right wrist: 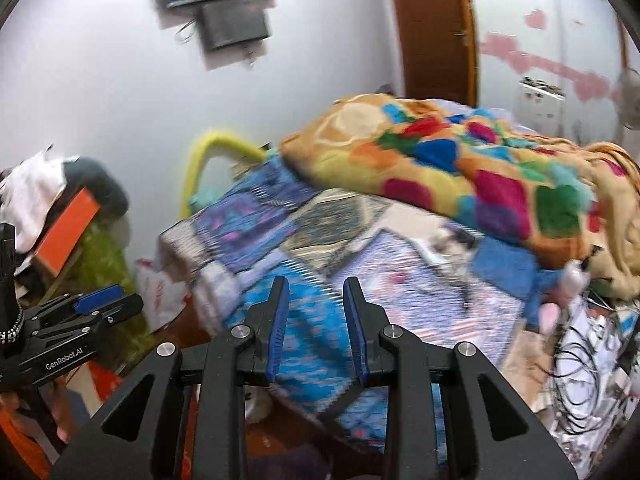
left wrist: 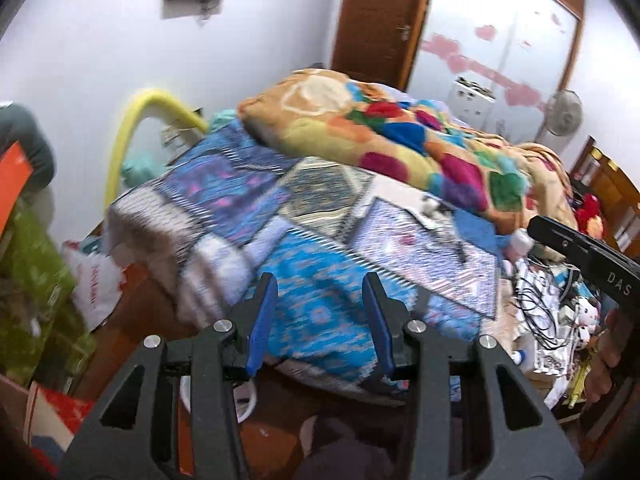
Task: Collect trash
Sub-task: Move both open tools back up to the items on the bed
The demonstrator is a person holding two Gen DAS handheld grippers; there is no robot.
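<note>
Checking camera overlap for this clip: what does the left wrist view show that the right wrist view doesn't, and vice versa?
Only the left wrist view: the right gripper's black body at the right edge, and a red toy by the wooden headboard.

Only the right wrist view: the left gripper from the side at the left edge, and white cloth above the orange board.

Both: the bed's blue patterned sheet, colourful blanket, yellow tube, wooden door, tangled cables, and each view's own empty, open gripper.
</note>
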